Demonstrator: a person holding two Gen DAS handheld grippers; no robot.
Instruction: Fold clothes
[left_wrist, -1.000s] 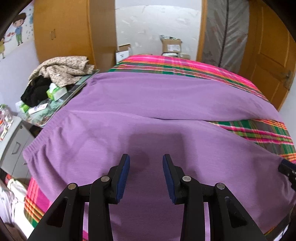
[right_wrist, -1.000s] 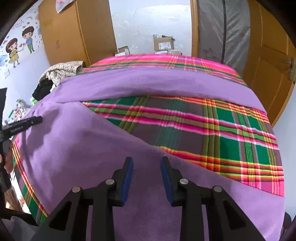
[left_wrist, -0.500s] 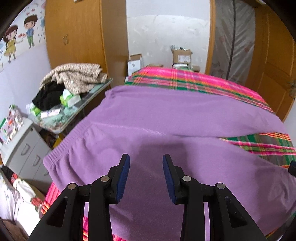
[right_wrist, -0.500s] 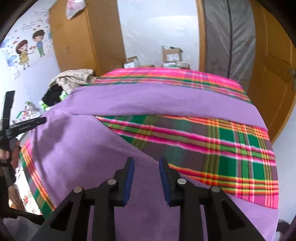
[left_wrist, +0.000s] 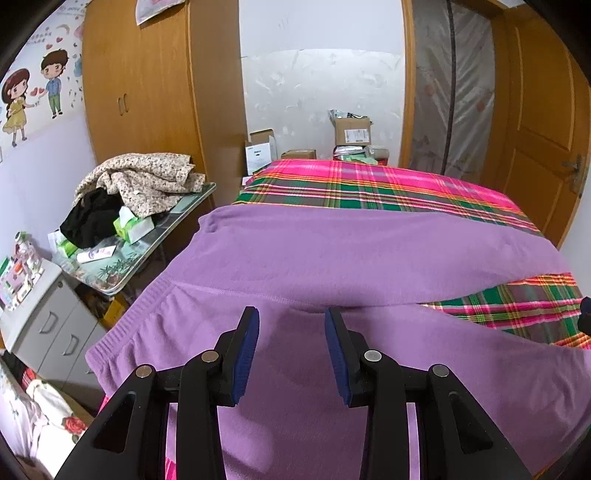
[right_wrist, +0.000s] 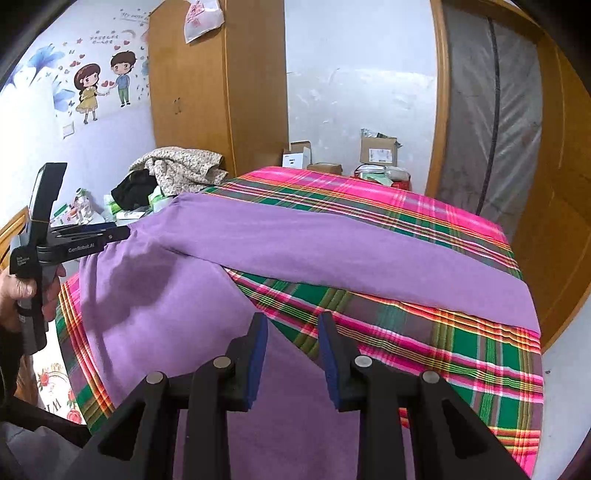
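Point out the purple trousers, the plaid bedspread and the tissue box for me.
purple trousers (left_wrist: 332, 258): left wrist view, middle of the far leg.
plaid bedspread (right_wrist: 424, 229): right wrist view, bare part beyond the trousers.
tissue box (left_wrist: 135, 227): left wrist view, its green and white side.

Both views are bright and evenly lit with soft, diffuse indoor light. A soft shadow (right_wrist: 136, 277) falls on the purple cloth (right_wrist: 295, 236) at near left. Focus is sharp throughout. Strong fisheye bending curves the door frame (right_wrist: 437, 110), and the corners go black.
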